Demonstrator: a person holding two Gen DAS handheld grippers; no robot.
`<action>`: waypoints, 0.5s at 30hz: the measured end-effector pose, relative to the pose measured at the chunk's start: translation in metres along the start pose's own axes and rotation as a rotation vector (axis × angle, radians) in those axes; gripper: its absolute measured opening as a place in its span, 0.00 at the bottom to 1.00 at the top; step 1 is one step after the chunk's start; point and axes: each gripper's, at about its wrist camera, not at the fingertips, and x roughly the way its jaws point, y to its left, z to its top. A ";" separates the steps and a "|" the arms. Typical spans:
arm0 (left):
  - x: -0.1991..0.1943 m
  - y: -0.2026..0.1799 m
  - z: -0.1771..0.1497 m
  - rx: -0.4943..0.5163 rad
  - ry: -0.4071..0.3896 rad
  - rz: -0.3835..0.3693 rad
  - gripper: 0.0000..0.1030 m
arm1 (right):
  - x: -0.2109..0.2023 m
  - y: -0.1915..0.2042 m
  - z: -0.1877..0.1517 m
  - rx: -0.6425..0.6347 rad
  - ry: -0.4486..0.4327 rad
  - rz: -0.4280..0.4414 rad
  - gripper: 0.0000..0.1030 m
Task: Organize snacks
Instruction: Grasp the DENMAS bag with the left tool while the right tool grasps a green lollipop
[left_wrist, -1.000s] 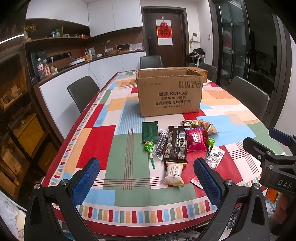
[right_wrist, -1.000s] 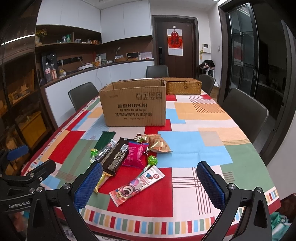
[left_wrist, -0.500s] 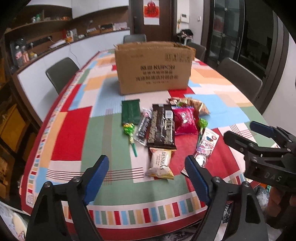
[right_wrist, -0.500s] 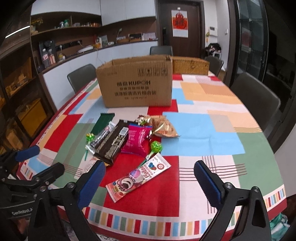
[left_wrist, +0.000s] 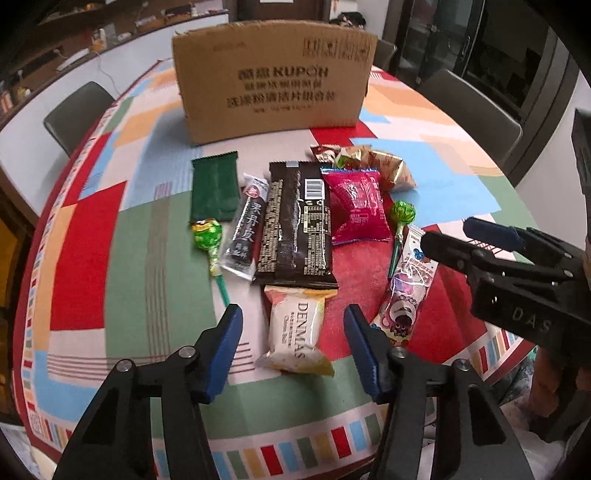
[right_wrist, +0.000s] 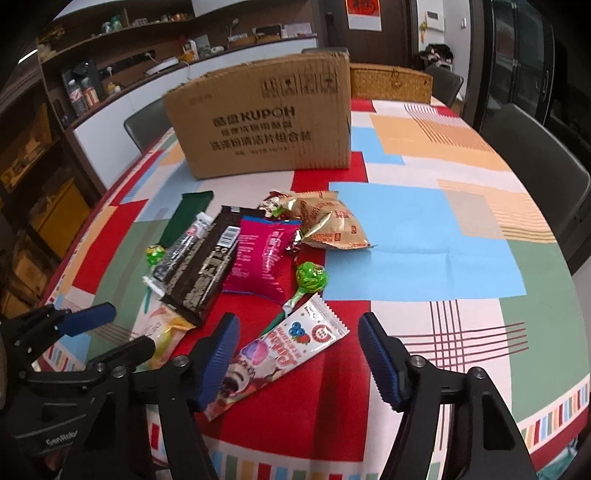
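Several snacks lie in a cluster on the patchwork tablecloth in front of a cardboard box (left_wrist: 273, 79) (right_wrist: 264, 118). My left gripper (left_wrist: 293, 345) is open, its jaws on either side of a white DENMAS packet (left_wrist: 295, 330). Behind that packet lie a black bar pack (left_wrist: 295, 221), a magenta pouch (left_wrist: 356, 205), a green sachet (left_wrist: 214, 188) and a green lollipop (left_wrist: 208, 242). My right gripper (right_wrist: 297, 352) is open and empty, hanging over a long pink-and-white wrapper (right_wrist: 280, 350) (left_wrist: 406, 284). A second green lollipop (right_wrist: 310, 280) and a gold biscuit bag (right_wrist: 328, 221) lie beyond it.
A wicker basket (right_wrist: 391, 83) stands behind the box. Dark chairs (right_wrist: 539, 155) (left_wrist: 77, 110) line both long sides of the table. The table's near edge (left_wrist: 295, 439) runs just under both grippers. Shelves and a counter fill the left wall.
Both grippers have moved forward and down toward the snacks and tilted downward. The left now straddles the DENMAS packet; the right is over the pink wrapper. Both stay open.
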 end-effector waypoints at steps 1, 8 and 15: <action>0.003 0.000 0.002 0.002 0.009 -0.003 0.52 | 0.003 -0.001 0.002 0.004 0.007 0.000 0.61; 0.024 0.003 0.008 -0.006 0.082 -0.024 0.42 | 0.026 -0.006 0.013 0.010 0.058 0.010 0.51; 0.036 0.004 0.011 -0.003 0.124 -0.037 0.34 | 0.045 -0.011 0.018 0.025 0.096 0.020 0.42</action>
